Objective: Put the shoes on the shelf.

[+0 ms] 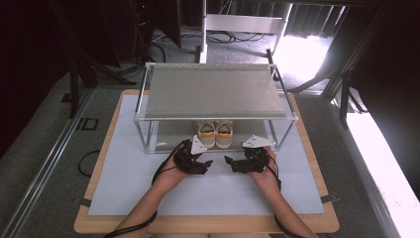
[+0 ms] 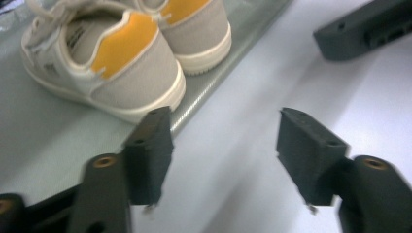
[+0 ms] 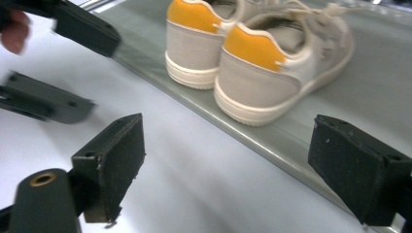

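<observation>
A wooden surface point(image 1: 101, 163) under a pale mat point(image 1: 148, 191) stands in a dim room with cables on the grey floor behind, and a two-tier metal shoe rack point(image 1: 215, 91) sits at its far half.

The left tool point(image 1: 194, 163) hovers just above the mat in front of the rack, its jaws standing well apart with nothing between them; the left gripper view looks through that gap at bare mat, with the rack's lower shelf just ahead. The right tool point(image 1: 236, 163) sits near it, also spread wide and empty, its tips turned inward toward the other. Both point low and forward, which suits a reach under the upper shelf rather than over it.

Outward from the jaws lies the front edge of the lower shelf point(image 3: 243, 133), and on it the pair of beige sneakers point(image 1: 214, 133) with orange heel tabs. They stand side by side, touching or nearly so, heels facing the person and toes toward the back. That leaves the firm heel counters as the nearest grip: the left shoe point(image 2: 104, 63) for the left tool, the right shoe point(image 3: 279, 63) for the right. My judgement is that each tool is lined up to take one heel, and neither touches a shoe yet.
</observation>
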A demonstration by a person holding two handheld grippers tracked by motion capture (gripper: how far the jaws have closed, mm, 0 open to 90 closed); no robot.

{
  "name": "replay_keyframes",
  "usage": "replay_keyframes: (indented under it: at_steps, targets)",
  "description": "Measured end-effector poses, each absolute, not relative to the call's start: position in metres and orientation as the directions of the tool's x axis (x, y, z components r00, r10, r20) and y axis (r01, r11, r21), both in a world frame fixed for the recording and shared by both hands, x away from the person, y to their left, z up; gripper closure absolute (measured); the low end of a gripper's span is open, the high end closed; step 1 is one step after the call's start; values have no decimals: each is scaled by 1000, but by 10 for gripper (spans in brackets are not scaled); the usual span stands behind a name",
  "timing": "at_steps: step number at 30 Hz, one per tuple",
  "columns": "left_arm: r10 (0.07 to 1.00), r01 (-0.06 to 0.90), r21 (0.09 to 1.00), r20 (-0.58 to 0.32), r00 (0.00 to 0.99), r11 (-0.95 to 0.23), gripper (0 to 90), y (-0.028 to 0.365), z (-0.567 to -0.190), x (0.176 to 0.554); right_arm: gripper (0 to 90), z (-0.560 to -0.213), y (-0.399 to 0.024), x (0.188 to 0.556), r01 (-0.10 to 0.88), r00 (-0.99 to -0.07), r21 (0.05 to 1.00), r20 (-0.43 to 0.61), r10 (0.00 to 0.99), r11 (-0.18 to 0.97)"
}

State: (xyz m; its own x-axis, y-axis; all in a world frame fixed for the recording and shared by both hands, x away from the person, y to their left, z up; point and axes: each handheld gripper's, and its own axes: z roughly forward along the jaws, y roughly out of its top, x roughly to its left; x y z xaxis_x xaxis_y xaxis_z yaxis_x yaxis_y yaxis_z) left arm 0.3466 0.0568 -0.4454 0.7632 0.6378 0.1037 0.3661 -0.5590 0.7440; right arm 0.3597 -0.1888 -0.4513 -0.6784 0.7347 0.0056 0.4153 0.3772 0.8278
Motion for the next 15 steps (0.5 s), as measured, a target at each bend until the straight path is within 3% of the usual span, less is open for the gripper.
replay_keyframes:
  at_steps: [5,12,15]
  targets:
    - [663,395,747,80,745,-534,132,69,-449,341,133,-457,-203,349,389,-670,845,-13,743,366]
    - [673,389,767,75,736,-510,80,86,-457,334,134,-465,-225,339,379,-663,852,-22,748,361]
    - [682,397,770,67,728,-499,16,92,-462,332,133,-467,-235,335,385,-640,855,-23,768,347]
